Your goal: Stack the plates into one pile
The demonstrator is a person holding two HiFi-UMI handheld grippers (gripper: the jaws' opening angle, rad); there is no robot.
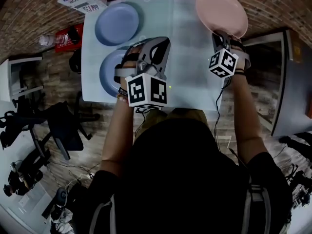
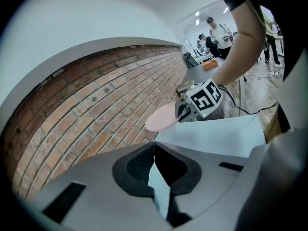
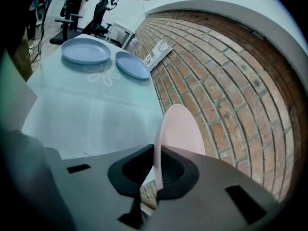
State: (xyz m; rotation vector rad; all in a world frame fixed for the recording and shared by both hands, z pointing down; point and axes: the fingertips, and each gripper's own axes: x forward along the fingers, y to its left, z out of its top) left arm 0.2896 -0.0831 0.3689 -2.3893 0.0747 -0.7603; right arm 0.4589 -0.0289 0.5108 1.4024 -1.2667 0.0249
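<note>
**A:** Where does the pink plate (image 1: 222, 11) sit right now?

**B:** In the air, off the desk's (image 1: 185, 67) far right corner, close to the brick wall (image 3: 231, 71). The right hand-held gripper (image 3: 155, 170) pinches it at one spot on the rim and nothing else supports it.

**A:** So the grip is the weak point?

**B:** I think so. With a thin rim between two pads, the plate could swing or slide out during a quick move. Where it hangs, it would probably miss the desk and drop beside the wall.

**A:** And the other plates?

**B:** Both lie on the desk's left half, the far blue plate (image 1: 117, 23) towards the back edge and the nearer blue plate (image 1: 108, 71) towards the front.

**A:** What is the left hand-held gripper (image 2: 154, 150) doing?

**B:** Its jaws are pressed together with nothing between them, and it hovers over the nearer blue plate. If the pink plate goes there, the two could collide.

**A:** Any risk when it lands?

**B:** If it comes down tilted or off centre, it may skid on the blue plate or push it along the desk.
</note>
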